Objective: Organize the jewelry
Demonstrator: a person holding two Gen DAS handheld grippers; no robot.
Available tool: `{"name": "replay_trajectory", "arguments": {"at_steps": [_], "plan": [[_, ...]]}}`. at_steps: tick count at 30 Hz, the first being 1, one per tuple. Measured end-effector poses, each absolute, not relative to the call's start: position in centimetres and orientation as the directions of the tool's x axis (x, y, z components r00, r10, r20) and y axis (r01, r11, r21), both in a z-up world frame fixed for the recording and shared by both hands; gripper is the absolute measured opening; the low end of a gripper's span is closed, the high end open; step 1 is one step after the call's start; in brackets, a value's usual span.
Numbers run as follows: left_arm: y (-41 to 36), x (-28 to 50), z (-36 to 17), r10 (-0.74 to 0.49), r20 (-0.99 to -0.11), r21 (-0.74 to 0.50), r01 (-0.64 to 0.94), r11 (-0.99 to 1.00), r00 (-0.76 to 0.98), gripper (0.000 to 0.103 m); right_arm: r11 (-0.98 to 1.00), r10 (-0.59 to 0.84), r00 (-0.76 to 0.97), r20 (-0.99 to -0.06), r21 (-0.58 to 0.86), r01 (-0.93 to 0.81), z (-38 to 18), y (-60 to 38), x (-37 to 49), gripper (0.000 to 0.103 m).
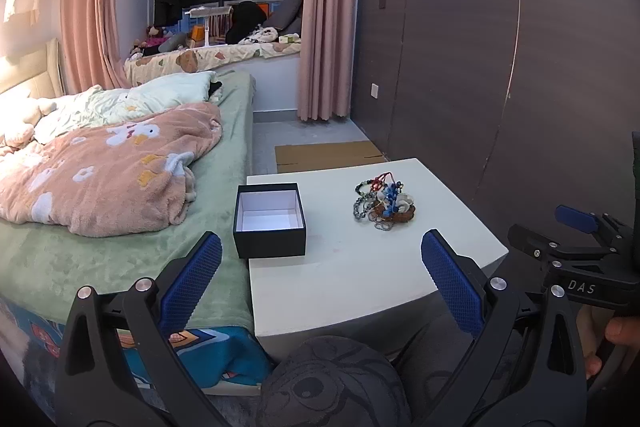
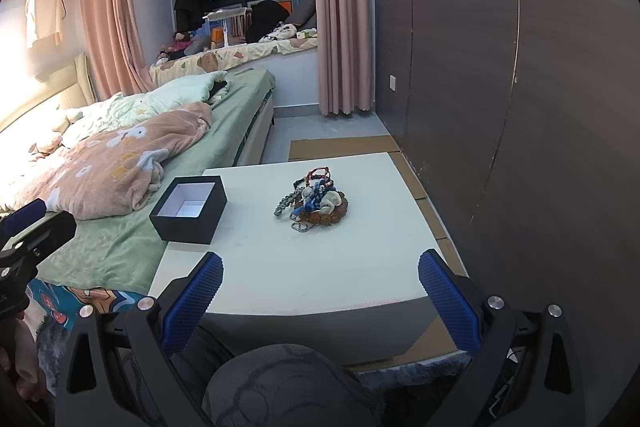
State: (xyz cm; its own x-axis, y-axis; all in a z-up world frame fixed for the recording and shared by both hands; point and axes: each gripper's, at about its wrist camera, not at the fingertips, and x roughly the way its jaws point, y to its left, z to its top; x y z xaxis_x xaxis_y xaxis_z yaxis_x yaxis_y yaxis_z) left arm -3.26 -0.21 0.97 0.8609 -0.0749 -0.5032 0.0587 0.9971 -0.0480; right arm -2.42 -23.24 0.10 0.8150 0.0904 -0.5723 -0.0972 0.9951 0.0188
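A tangled pile of bead bracelets and chains lies on a small white table, also in the right wrist view. An open black box with a white inside stands at the table's left edge; it looks empty. My left gripper is open and empty, held low in front of the table's near edge. My right gripper is open and empty over the near edge, well short of the pile. Each gripper shows at the side of the other's view.
A bed with a pink flowered blanket presses against the table's left side. A dark wood wall panel runs along the right. Flat cardboard lies on the floor behind the table. The person's knee sits below the grippers.
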Motion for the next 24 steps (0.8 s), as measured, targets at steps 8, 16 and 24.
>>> {"name": "replay_trajectory", "arguments": {"at_steps": [8, 16, 24], "plan": [[-0.6, -1.3, 1.0, -0.090, -0.510, -0.051, 0.074, 0.996, 0.856, 0.099, 0.990, 0.142, 0.816, -0.561, 0.084, -0.115, -0.3, -24.7, -0.8, 0.096], [-2.7, 3.7, -0.5, -0.170, -0.538, -0.077, 0.153, 0.985, 0.826, 0.099, 0.984, 0.169, 0.780, -0.602, 0.146, -0.101, -1.9, -27.3, 3.5, 0.096], [-4.6, 9.9, -2.8, -0.235, -0.592, -0.127, 0.199, 0.972, 0.771, 0.080, 0.951, 0.279, 0.714, -0.642, 0.286, -0.115, -4.7, -28.7, 8.4, 0.078]]}}
